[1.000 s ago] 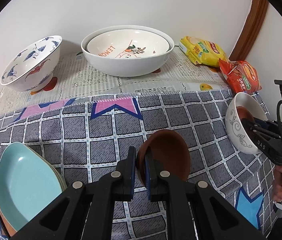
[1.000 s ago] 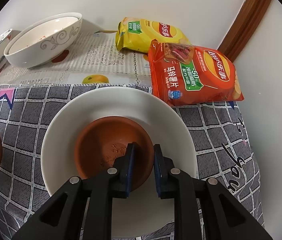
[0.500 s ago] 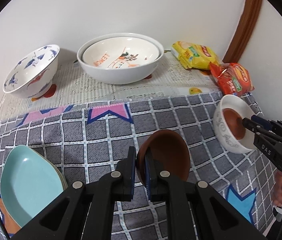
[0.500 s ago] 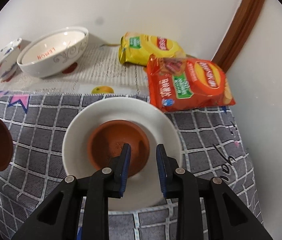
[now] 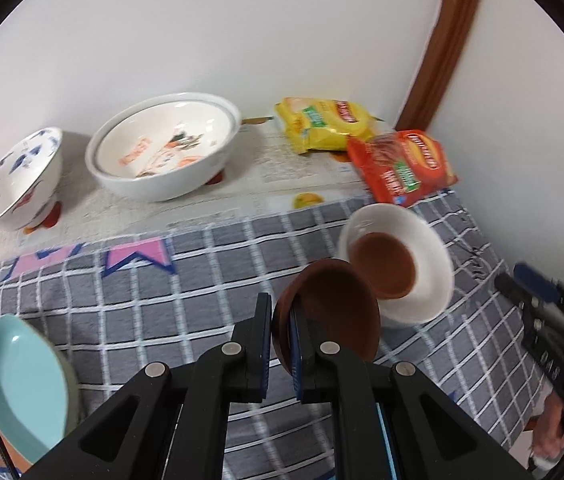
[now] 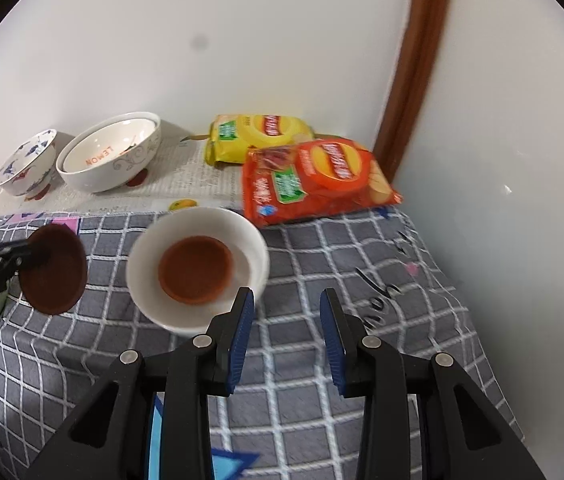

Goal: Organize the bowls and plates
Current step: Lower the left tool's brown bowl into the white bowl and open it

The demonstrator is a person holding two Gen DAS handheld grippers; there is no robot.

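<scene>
White walls (image 6: 241, 40) met at a wooden trim (image 6: 418, 60); the bench was covered by a grey checked cloth (image 6: 362, 264). A brown dish (image 5: 334, 308) was gripped by the left claw (image 5: 279, 340); the right claw (image 6: 286, 332) was opening, empty.

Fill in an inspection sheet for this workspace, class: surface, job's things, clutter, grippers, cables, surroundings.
Surface: checked grey cloth over the table.
Job's things: brown dish inside white bowl; second brown dish held tilted; nested lemon bowls, blue-patterned bowl, teal plate.
Clutter: yellow chip bag, red chip bag.
Grippers: left gripper shut on dish rim; right gripper opening, nothing between.
Cables: nothing seen.
Surroundings: white wall, brown trim.
</scene>
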